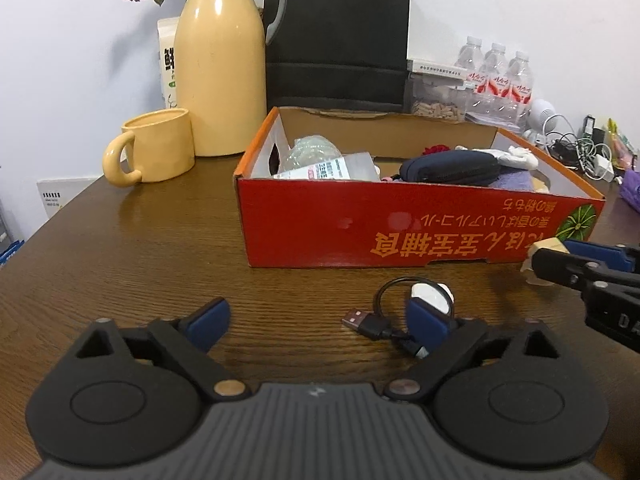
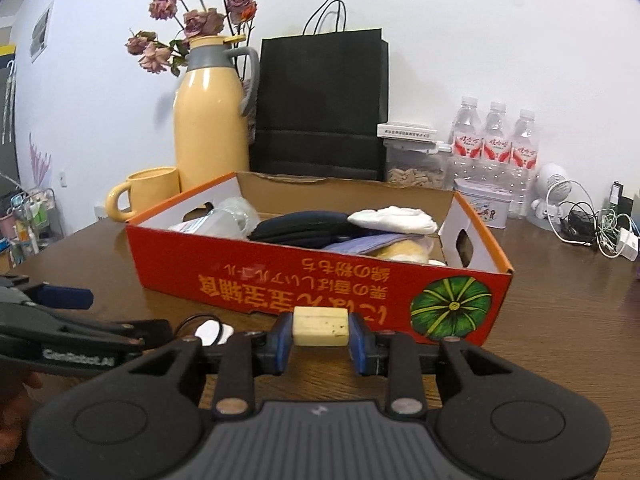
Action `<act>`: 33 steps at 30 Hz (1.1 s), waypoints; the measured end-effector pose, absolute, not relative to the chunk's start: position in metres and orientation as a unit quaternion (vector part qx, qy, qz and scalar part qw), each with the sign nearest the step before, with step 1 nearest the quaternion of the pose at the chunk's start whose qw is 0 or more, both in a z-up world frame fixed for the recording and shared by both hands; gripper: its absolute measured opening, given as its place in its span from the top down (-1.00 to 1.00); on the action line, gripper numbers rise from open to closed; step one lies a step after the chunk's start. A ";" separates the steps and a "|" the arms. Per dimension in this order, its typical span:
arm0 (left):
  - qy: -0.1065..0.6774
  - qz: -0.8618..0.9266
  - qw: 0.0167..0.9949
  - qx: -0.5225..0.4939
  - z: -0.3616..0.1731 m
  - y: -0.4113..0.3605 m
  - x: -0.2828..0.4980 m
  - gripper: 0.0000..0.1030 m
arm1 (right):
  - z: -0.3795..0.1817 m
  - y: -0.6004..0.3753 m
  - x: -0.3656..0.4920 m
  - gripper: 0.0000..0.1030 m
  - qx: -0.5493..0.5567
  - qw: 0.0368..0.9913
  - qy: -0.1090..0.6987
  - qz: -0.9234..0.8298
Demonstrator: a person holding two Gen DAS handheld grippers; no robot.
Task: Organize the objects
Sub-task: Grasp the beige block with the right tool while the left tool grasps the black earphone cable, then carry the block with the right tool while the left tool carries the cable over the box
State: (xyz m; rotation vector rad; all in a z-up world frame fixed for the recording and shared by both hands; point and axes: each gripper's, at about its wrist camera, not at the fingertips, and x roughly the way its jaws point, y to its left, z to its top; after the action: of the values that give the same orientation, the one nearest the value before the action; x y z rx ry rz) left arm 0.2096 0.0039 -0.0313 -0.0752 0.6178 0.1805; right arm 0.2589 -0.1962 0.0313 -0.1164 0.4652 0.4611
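Note:
A red cardboard box [image 1: 400,228] stands on the brown table and holds a dark pouch [image 1: 450,168], a plastic bottle, white cloth and other items. It also shows in the right wrist view [image 2: 256,280]. My right gripper [image 2: 320,334] is shut on a cream block [image 2: 319,326], held just in front of the box; the block also shows in the left wrist view [image 1: 550,245]. My left gripper [image 1: 320,318] is open over the table. A black USB cable with a white round charger [image 1: 430,295] lies by its right finger.
A yellow mug [image 1: 154,146] and yellow thermos jug [image 1: 220,64] stand left of the box. A black paper bag [image 1: 340,36] stands behind it. Water bottles [image 2: 496,140], a snack container, a tin and tangled cables [image 2: 592,228] sit at the back right.

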 end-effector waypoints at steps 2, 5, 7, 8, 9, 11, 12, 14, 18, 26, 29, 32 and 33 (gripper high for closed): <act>0.311 0.091 0.945 -0.039 -0.033 0.002 0.213 -0.76 | 0.032 -0.198 0.258 0.44 -0.055 0.946 0.227 0.227; 0.320 0.093 0.942 -0.042 -0.035 -0.001 0.217 -0.52 | 0.031 -0.197 0.257 0.44 -0.056 0.945 0.226 0.229; 0.321 0.093 0.942 -0.038 -0.036 -0.006 0.217 -0.36 | 0.031 -0.195 0.256 0.44 -0.059 0.945 0.225 0.231; 0.320 0.090 0.942 -0.037 -0.035 -0.007 0.216 -0.21 | 0.030 -0.194 0.256 0.44 -0.060 0.944 0.225 0.233; 0.318 0.088 0.943 -0.035 -0.035 -0.010 0.214 -0.01 | 0.031 -0.194 0.256 0.44 -0.060 0.944 0.224 0.233; 0.314 0.082 0.945 -0.032 -0.035 -0.014 0.212 0.40 | 0.031 -0.194 0.255 0.44 -0.059 0.944 0.224 0.233; 0.313 0.078 0.946 -0.032 -0.034 -0.016 0.210 0.48 | 0.030 -0.194 0.256 0.44 -0.059 0.944 0.225 0.233; 0.312 0.071 0.947 -0.034 -0.034 -0.018 0.208 0.49 | 0.030 -0.194 0.256 0.44 -0.059 0.944 0.225 0.234; 0.308 0.067 0.948 -0.043 -0.034 -0.018 0.205 0.50 | 0.030 -0.194 0.255 0.44 -0.058 0.944 0.224 0.234; 0.278 0.066 0.957 -0.043 -0.028 -0.018 0.193 0.50 | 0.031 -0.193 0.253 0.44 -0.056 0.945 0.220 0.237; 0.267 0.066 0.960 -0.043 -0.024 -0.018 0.189 0.50 | 0.032 -0.193 0.252 0.44 -0.055 0.945 0.219 0.238; 0.253 0.065 0.965 -0.041 -0.018 -0.019 0.184 0.50 | 0.033 -0.193 0.251 0.44 -0.055 0.945 0.216 0.238; 0.246 0.064 0.966 -0.040 -0.014 -0.019 0.181 0.50 | 0.033 -0.193 0.251 0.44 -0.055 0.946 0.215 0.237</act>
State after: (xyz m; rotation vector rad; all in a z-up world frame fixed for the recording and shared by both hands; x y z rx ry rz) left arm 0.1812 -0.0186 -0.0140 -0.0818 0.4969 0.1295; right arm 0.2507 -0.1930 0.0331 -0.1116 0.4374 0.4833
